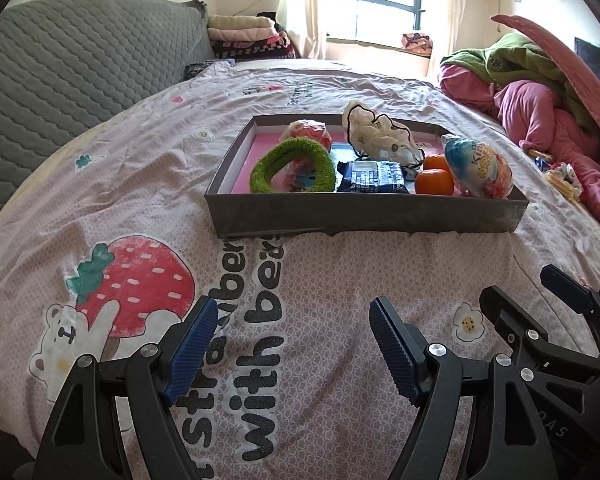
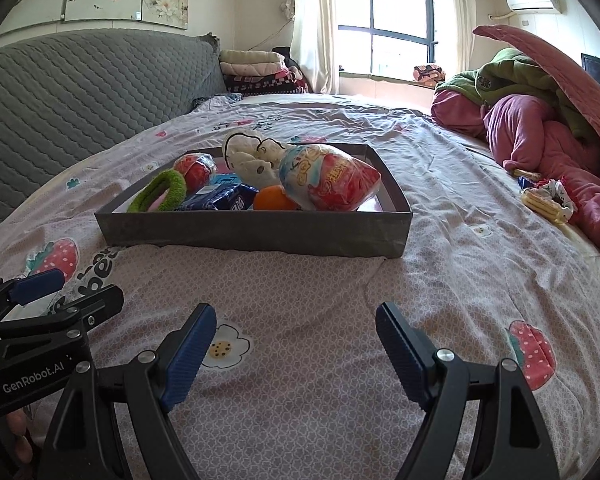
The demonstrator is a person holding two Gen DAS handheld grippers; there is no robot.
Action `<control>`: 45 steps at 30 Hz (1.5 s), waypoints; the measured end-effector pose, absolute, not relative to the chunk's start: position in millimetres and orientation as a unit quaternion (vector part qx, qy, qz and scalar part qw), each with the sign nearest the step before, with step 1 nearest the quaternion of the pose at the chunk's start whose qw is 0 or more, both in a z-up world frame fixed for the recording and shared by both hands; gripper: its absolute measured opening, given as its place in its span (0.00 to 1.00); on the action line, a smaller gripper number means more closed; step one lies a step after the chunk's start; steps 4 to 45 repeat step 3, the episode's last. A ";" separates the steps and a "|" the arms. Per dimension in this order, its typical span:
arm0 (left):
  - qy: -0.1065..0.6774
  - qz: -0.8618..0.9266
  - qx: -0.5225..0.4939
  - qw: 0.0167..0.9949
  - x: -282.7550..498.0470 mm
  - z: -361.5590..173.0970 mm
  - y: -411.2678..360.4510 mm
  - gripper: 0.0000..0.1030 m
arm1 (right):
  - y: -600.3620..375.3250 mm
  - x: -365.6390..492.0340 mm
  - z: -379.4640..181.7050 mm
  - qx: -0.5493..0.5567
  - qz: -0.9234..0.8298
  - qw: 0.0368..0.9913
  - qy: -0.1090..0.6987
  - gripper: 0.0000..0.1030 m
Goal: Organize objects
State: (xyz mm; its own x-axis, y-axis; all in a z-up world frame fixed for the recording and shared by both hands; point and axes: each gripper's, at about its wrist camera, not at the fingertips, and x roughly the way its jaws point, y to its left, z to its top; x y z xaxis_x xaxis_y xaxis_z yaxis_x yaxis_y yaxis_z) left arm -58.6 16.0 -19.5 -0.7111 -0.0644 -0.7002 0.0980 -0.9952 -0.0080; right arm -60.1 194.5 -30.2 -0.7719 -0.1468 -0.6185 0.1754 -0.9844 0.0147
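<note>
Clearly spread wide and empty, left gripper fingers, right gripper fingers likewise, both above bedsheet

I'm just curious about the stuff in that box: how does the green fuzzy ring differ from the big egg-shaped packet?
The green fuzzy ring is plain, one colour, with an open middle; the egg-shaped packet is solid, glossy, with colourful print. The ring sits at the box's left end, the packet at its right. Both rest inside the box.

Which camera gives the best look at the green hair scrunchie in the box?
The left wrist view: the green scrunchie shows as a whole ring above the box wall. In the right wrist view the wall hides its lower part.
</note>
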 end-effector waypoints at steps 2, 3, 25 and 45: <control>0.025 -0.925 0.377 0.040 -58.6 -19.1 15.5 0.77 | 194.3 -60.4 -30.1 0.327 -0.941 0.086 0.022 0.79; 0.026 -0.925 0.377 0.040 -58.3 -19.5 15.9 0.77 | 194.4 -60.4 -29.9 0.327 -0.941 0.085 0.022 0.79; 0.026 -0.925 0.377 0.040 -58.3 -19.5 15.9 0.77 | 194.4 -60.4 -29.9 0.327 -0.941 0.085 0.022 0.79; 0.026 -0.925 0.377 0.040 -58.3 -19.5 15.9 0.77 | 194.4 -60.4 -29.9 0.327 -0.941 0.085 0.022 0.79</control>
